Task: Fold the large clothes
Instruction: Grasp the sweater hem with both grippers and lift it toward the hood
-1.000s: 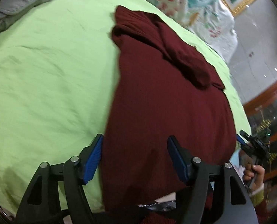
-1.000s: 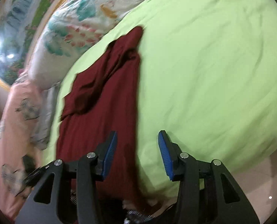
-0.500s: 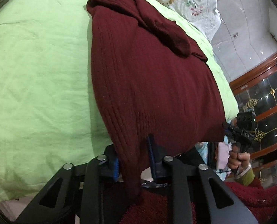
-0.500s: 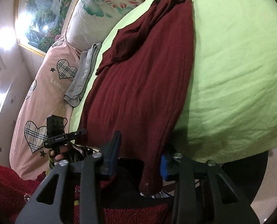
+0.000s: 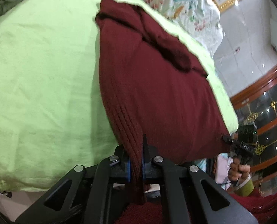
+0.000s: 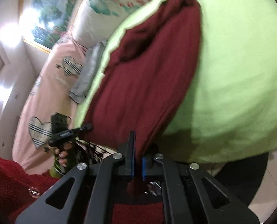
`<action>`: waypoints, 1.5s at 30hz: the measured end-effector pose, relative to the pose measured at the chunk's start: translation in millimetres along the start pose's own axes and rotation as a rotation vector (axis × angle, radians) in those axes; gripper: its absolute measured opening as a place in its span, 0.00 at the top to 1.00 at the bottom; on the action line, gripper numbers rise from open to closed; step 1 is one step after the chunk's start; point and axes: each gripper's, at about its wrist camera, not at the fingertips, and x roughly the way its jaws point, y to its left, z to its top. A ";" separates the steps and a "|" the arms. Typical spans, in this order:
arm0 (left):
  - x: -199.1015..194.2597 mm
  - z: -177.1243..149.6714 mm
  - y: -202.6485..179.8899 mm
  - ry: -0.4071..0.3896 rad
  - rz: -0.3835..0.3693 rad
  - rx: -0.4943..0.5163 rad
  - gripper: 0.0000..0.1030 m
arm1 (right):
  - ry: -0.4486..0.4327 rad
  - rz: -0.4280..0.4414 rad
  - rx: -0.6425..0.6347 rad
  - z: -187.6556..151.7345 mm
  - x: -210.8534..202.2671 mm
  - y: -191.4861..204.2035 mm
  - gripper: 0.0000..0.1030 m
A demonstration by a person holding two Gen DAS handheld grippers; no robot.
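A dark red knitted sweater (image 5: 157,85) lies lengthwise on a light green bed sheet (image 5: 41,78), its sleeves folded over the far part. My left gripper (image 5: 136,166) is shut on the sweater's near left hem corner. My right gripper (image 6: 137,165) is shut on the near right hem corner of the sweater (image 6: 144,85). Both corners are lifted off the bed's near edge, so the hem hangs between the two grippers. Each gripper shows in the other's view, the right one (image 5: 230,141) and the left one (image 6: 86,127), with the hand that holds it.
A floral pillow (image 5: 187,11) lies at the head of the bed. A pink quilt with plaid hearts (image 6: 50,85) and a grey cloth (image 6: 86,80) lie beside the sheet. A wooden glass cabinet (image 5: 263,112) stands by the tiled wall. The person's red garment (image 6: 13,183) is near.
Both grippers went from open above the hem to shut on its two corners. They have since lifted the corners, pulling the hem taut off the bed edge.
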 end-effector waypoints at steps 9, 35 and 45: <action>-48.1 55.9 -43.2 -0.238 -0.085 -0.006 0.95 | -0.212 0.142 -0.059 60.4 -37.6 37.7 0.95; 107.7 307.5 -12.9 -0.260 0.147 -0.102 0.95 | -0.267 -0.204 0.138 292.6 55.3 -56.2 0.95; 149.6 313.0 20.3 -0.198 0.146 -0.157 0.90 | -0.233 -0.210 0.234 297.4 70.0 -90.7 0.94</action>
